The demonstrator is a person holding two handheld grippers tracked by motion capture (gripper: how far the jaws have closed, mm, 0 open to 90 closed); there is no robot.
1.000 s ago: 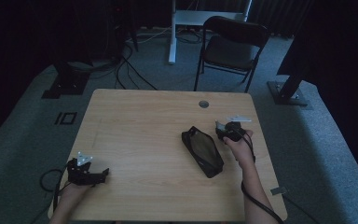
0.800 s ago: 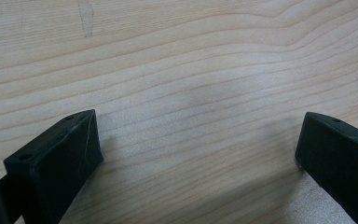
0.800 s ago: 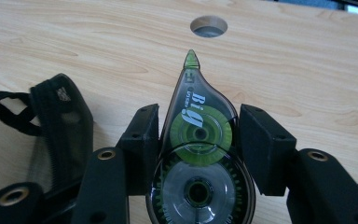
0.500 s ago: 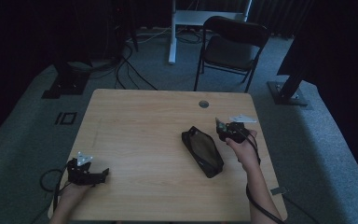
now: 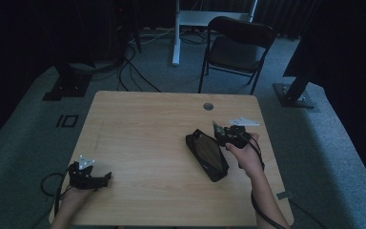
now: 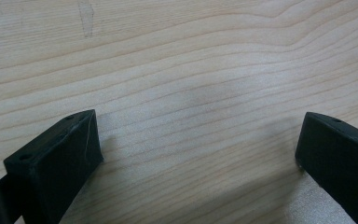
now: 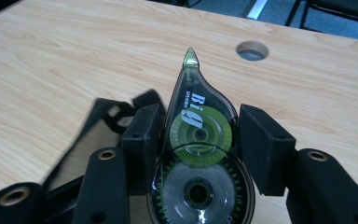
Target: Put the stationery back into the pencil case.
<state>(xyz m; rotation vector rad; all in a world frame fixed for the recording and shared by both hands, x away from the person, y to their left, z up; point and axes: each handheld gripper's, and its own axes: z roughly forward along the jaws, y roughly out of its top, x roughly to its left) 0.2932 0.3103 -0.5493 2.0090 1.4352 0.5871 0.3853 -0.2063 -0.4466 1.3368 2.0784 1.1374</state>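
Correction tape dispenser (image 7: 199, 154), a clear teardrop-shaped case with green reels inside and a green tip pointing away from the camera, sits clamped between the two black jaws of the right tongs (image 7: 199, 149), whose pads press on its sides. In the high view the right tongs (image 5: 220, 135) are held above the right part of the wooden tabletop (image 5: 143, 129), with the dispenser's green end showing at their front, just beside the upper right edge of a black pencil case (image 5: 208, 154) that lies slantwise on the wood. The right gripper view shows part of that dark case low at the left, blurred, and a round cable hole (image 7: 252, 50) in the tabletop farther off. The left tongs (image 5: 106, 177) rest near the tabletop's front left corner, well apart from the case, and in the left gripper view their jaws stand wide apart with bare wood grain between them. Beyond the tabletop a dark folding chair (image 5: 238, 47) stands on the grey carpet.
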